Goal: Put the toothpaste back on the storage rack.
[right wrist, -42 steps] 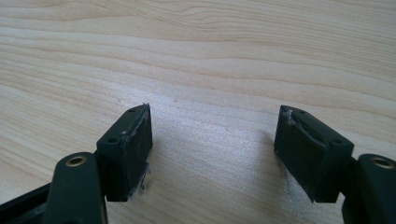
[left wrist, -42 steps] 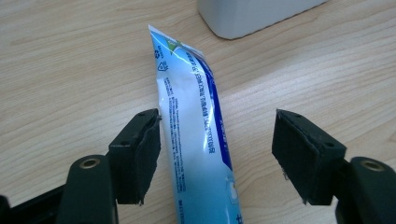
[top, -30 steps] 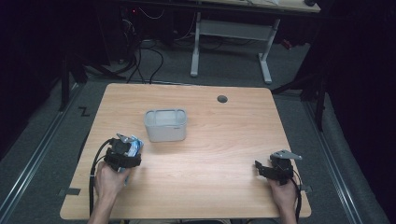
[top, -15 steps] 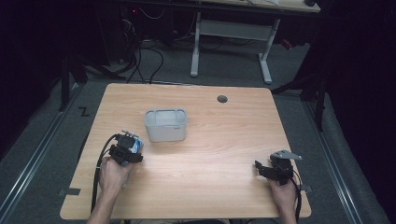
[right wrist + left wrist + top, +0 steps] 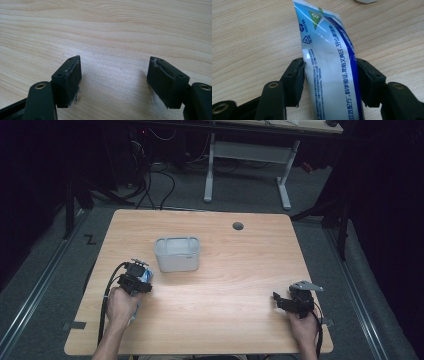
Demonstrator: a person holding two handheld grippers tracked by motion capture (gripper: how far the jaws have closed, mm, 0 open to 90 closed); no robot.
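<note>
A blue and white toothpaste tube (image 5: 329, 75) with printed text lies on the wooden table (image 5: 230, 270), its flat crimped end pointing away in the left gripper view. My left gripper (image 5: 329, 62) straddles it; its jaws have just been closing, and both pads (image 5: 299, 75) now touch the tube's sides. From above, the left gripper (image 5: 140, 272) sits at the table's front left with the tube (image 5: 147, 276) showing blue beside it. My right gripper (image 5: 278, 301) rests at the front right, open (image 5: 115, 67) over bare wood.
A pale grey rectangular container (image 5: 177, 254) stands just beyond the left gripper, near the table's middle. A round cable hole (image 5: 238, 226) sits at the far edge. Cables trail from both grippers off the near edge. Desk legs and wiring lie on the floor beyond.
The left hand has shifted slightly right and forward toward the container, lowering onto the tube. The right hand has stayed put.
</note>
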